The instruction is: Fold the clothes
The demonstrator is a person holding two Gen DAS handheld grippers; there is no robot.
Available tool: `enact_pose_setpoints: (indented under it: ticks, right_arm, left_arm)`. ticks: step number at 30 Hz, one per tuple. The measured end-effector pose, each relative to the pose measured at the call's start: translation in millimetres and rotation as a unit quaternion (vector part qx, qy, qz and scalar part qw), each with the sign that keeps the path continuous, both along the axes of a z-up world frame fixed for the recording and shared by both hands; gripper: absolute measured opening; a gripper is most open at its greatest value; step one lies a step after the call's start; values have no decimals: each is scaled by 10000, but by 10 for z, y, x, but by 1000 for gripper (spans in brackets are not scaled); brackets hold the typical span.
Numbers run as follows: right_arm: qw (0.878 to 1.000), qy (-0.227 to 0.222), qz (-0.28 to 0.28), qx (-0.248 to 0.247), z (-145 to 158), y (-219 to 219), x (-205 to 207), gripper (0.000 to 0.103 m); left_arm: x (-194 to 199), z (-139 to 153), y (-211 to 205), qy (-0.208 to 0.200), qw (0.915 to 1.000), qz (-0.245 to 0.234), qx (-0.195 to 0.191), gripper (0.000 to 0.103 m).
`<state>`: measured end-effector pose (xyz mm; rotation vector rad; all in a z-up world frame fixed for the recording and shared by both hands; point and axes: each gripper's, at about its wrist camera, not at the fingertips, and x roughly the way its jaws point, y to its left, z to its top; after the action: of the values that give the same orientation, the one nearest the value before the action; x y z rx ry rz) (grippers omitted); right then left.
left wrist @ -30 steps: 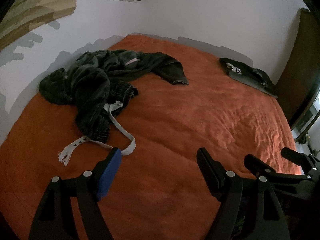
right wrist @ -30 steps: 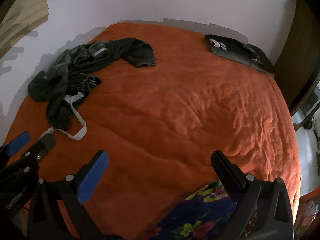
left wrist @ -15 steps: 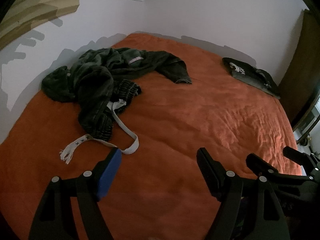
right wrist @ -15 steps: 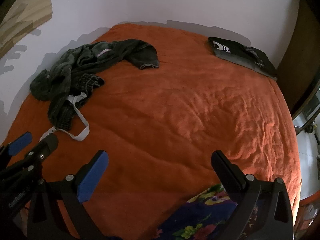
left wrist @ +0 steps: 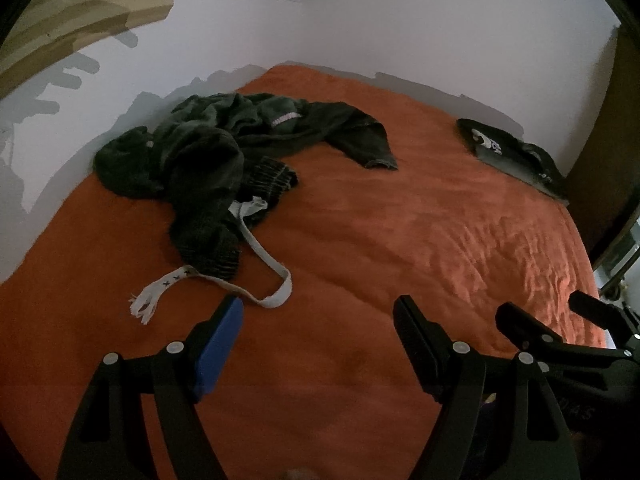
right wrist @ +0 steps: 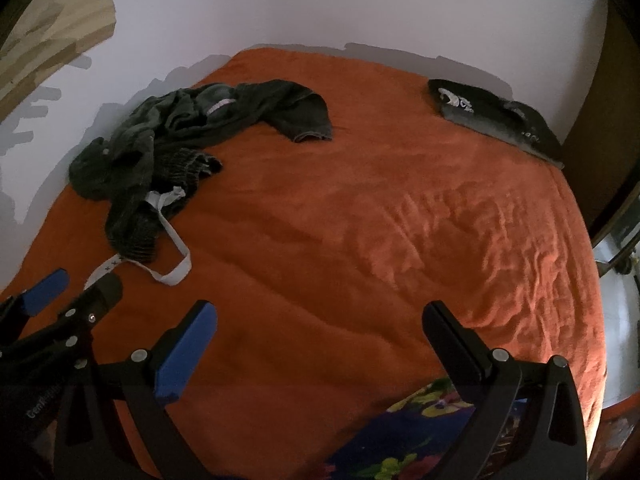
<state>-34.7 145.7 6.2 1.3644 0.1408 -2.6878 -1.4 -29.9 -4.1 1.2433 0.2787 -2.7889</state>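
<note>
An orange bed [left wrist: 400,240] fills the frame; the dark clothes [left wrist: 208,160] lie heaped upper left. Your left tool [left wrist: 318,328] and right tool [right wrist: 320,336] hover wide open, empty; the reach comes next.

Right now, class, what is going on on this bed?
A person holds two grippers above an orange bedspread, both open and holding nothing. The left gripper points toward a crumpled dark garment with a white strap. The right gripper hovers over bare bedspread. A folded dark shirt lies at the far corner.
</note>
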Motion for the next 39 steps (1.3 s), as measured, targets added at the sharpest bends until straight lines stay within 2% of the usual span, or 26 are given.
enact_pose_setpoints:
  ticks: [14,24,27,30,33,39]
  right_arm:
    - [9999,-6,158,-31,37,-109,-39,103]
    - [9997,-36,235,-61,-67,-216,-245,103]
    - [9997,-68,243,-56,-143,-272,-362,103]
    - [9996,-100,250,-25,-221,-328,-507,103]
    - [9994,-168,277,-86,-255,-375,-686,103]
    - [9992,71,390,-20,-143,-488,-1047,103]
  left_arm:
    - [13,19,-106,33,9998,157,149,78]
    - [-56,-104,-216,-129,9994,325,-28,78]
    - [-193,-161,-308,-188,9982,550,-172,78]
    - [-400,-155,-461,-169,9971,742,41,78]
    - [-642,-135,-583,-191,9972,726,51,78]
    - [-1122,-190,-883,-298,9952,926,-113,78]
